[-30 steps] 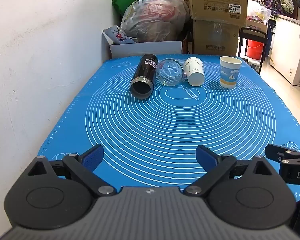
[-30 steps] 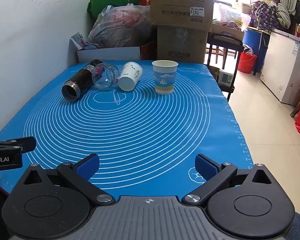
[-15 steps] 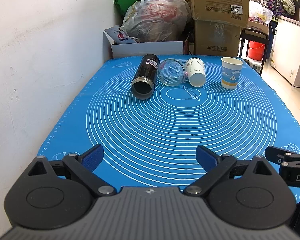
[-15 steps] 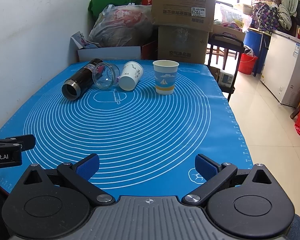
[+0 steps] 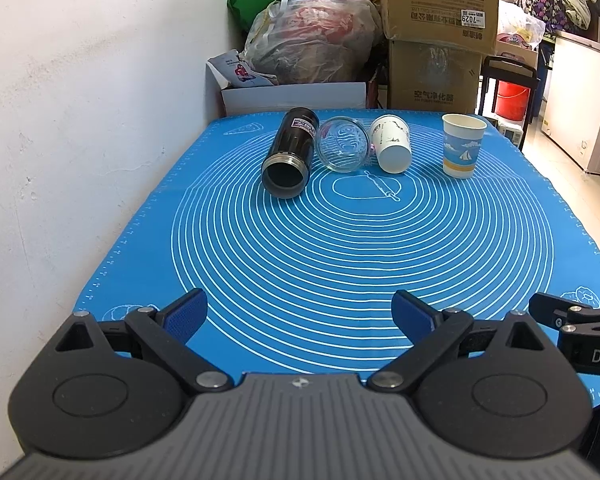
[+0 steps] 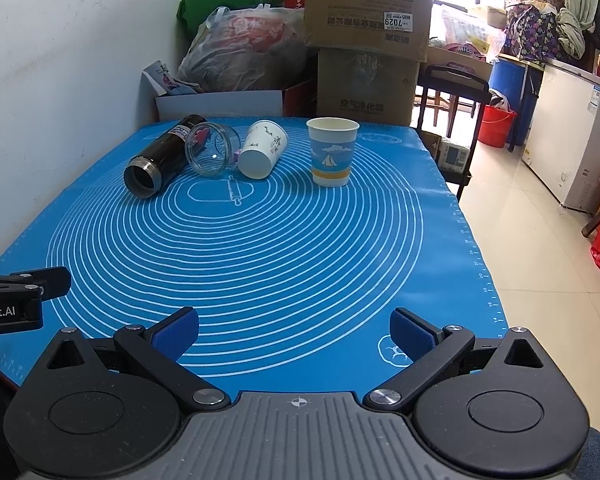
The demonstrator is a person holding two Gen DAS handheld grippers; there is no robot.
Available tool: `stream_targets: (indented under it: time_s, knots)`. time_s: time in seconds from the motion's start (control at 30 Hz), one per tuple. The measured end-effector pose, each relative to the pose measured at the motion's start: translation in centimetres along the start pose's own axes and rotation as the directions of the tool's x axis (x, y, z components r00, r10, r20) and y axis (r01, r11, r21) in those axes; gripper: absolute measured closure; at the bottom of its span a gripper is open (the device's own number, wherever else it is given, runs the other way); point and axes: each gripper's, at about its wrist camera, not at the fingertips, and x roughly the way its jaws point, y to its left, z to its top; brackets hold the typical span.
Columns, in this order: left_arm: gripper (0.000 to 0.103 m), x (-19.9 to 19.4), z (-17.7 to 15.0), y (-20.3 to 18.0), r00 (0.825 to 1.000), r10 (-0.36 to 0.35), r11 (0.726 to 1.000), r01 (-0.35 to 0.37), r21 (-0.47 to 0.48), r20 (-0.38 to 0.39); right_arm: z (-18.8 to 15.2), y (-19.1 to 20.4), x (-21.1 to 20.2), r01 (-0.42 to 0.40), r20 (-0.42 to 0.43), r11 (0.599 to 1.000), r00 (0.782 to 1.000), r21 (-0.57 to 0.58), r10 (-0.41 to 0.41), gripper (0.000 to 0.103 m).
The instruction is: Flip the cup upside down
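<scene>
both views have crept a little nearer the far end of the worktop (image 5: 148, 216) since a second ago, so the row of vessels sits slightly larger in each picture; nothing on the blue mat (image 5: 360, 248) has shifted.

left hand-held gripper (image 5: 300, 316) hangs over the near edge of the mat, fingers spread wide, nothing between its blue pads (image 5: 186, 314). right hand-held gripper (image 6: 294, 328) is likewise wide apart and empty, low over the near right part of the mat, with its pads (image 6: 414, 332) well short of any vessel. each one shows at the other's side edge, just beside it.

the paper cup with the sailboat print (image 6: 333, 151) stands upright, mouth up, at the far right of the mat, apart from the others; in the left view it is at (image 5: 462, 145). left of it a white paper cup (image 6: 263, 149) lies on its side, base toward the cameras. next to that lies a clear glass jar (image 6: 212, 149), also on its side, and at the far left a black flask (image 6: 160, 157) lies with its open mouth pointing near-left. the jar seems to touch both neighbours.

beyond the worktop stand cardboard boxes (image 6: 366, 36) and a stuffed plastic bag (image 6: 244, 52).
</scene>
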Motion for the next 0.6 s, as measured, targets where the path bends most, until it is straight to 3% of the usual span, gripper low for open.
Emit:
stream_targets:
  time_s: [0.6]
  knots:
    - [0.005,0.15,0.16,0.37,1.000,-0.004,1.000,0.004,-0.003,0.001,0.09,-0.07,0.14,0.000,-0.002,1.000,1.000,0.003,0.000,0.000]
